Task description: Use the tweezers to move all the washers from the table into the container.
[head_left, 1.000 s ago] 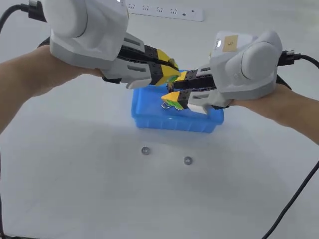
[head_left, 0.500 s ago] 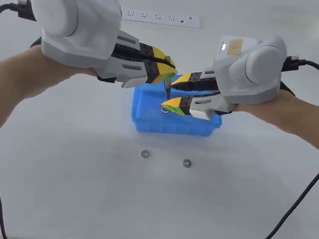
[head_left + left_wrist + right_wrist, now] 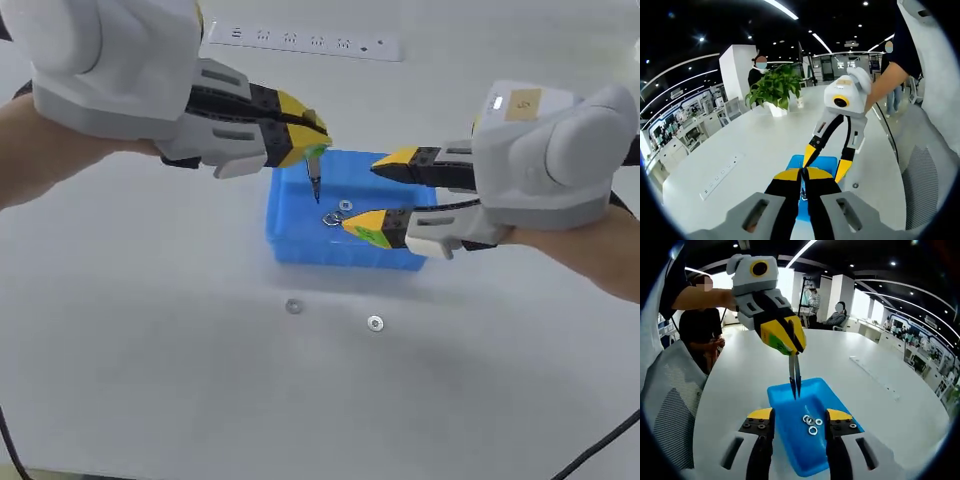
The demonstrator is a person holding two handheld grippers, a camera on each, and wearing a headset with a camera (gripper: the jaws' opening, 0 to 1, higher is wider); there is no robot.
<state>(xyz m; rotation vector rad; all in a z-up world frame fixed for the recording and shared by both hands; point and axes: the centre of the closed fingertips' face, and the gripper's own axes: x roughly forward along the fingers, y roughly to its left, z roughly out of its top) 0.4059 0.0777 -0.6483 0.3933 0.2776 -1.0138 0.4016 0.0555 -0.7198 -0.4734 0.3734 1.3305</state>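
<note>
A blue container point(image 3: 300, 240) stands mid-table with several washers point(image 3: 335, 215) inside. Above its back edge, my left gripper point(image 3: 312, 140) is shut on slim tweezers point(image 3: 314, 178) that point down into it. My right gripper point(image 3: 372, 195) stands open over the container's right side, a little apart from the tweezers. Two washers lie on the table in front, one point(image 3: 293, 306) to the left and one point(image 3: 375, 322) to the right. In the right gripper view the tweezers point(image 3: 794, 372) hang over the container point(image 3: 790, 445) beyond the washers point(image 3: 811, 424). The left gripper view shows the right gripper point(image 3: 826, 160) open.
A white power strip point(image 3: 300, 42) lies at the table's far edge. A potted plant point(image 3: 775, 90) stands farther along the table in the left gripper view. People sit and stand around the room. A cable trails from the right gripper toward the front right.
My right gripper has opened wider and drawn back to the right, away from the tweezers. The left gripper has shifted slightly left with the tweezers. Washers in the container now show.
</note>
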